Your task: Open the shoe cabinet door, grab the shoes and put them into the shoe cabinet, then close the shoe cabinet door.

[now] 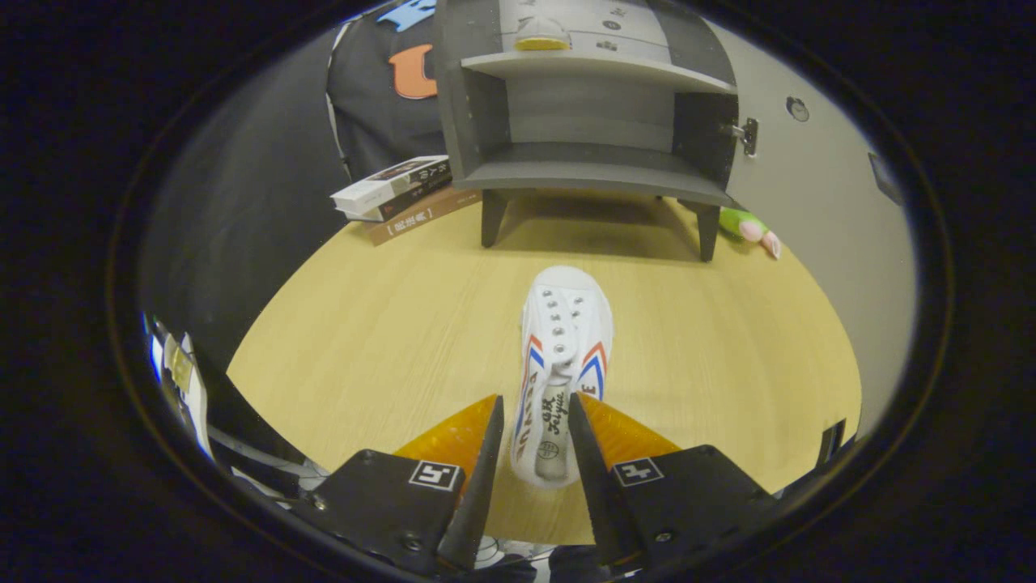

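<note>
a wooden table (388, 340) with a pale, light-grained top stretches away from the camera. at the near edge, the gripper (536, 425) reaches forward with its two fingers set a shoe's width apart. a small white shoe (562, 356) lies between them, heel end toward the camera and toe pointing away toward the cabinet. the shoe has red and blue stripes on its sides, a row of metal eyelets and dark lettering on the tongue and side. the fingers flank the heel part of the shoe on both sides and sit right against it, but it is not possible to tell whether both actually press on it. the shoe's front half extends beyond the fingertips, resting on the table.

at the far side of the table stands a dark grey shoe cabinet (591, 105) on short legs. its door (817, 162) is swung open to the right, pale on its inner face, with a metal hinge (749, 136) at the cabinet's right edge. two shelves are visible inside. a yellow-soled object (542, 36), possibly another shoe, sits on the upper level.

left of the cabinet, a small stack of books (401, 194) lies on the table. right of the cabinet, partly behind its leg, lies a green and pink soft toy (749, 227).
</note>
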The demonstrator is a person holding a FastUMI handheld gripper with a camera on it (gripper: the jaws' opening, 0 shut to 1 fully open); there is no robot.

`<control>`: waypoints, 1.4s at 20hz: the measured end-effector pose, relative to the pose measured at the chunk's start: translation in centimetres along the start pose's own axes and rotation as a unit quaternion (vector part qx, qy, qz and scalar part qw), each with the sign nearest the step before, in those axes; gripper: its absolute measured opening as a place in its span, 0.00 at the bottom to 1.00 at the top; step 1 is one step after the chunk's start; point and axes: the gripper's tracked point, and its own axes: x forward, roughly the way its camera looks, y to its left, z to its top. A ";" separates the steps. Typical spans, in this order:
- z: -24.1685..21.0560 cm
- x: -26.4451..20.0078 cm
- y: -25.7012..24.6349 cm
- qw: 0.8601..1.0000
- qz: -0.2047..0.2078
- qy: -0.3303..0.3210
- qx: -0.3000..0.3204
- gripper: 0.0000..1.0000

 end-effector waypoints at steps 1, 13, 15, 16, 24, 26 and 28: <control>-0.2 0.2 0.2 1.000 -0.001 0.003 -0.006 0.55; -0.2 6.6 -1.0 0.999 -0.045 0.005 0.006 0.45; -0.2 6.5 -0.3 1.000 -0.027 0.006 -0.009 0.08; -0.3 6.6 -0.3 1.000 -0.020 0.005 -0.014 0.06; 6.5 0.6 -3.0 0.999 -0.022 -0.041 -0.028 0.04; 9.8 -1.9 -3.9 0.998 -0.014 -0.055 -0.010 0.04; 13.9 -4.7 -5.1 0.997 -0.010 -0.078 0.003 0.04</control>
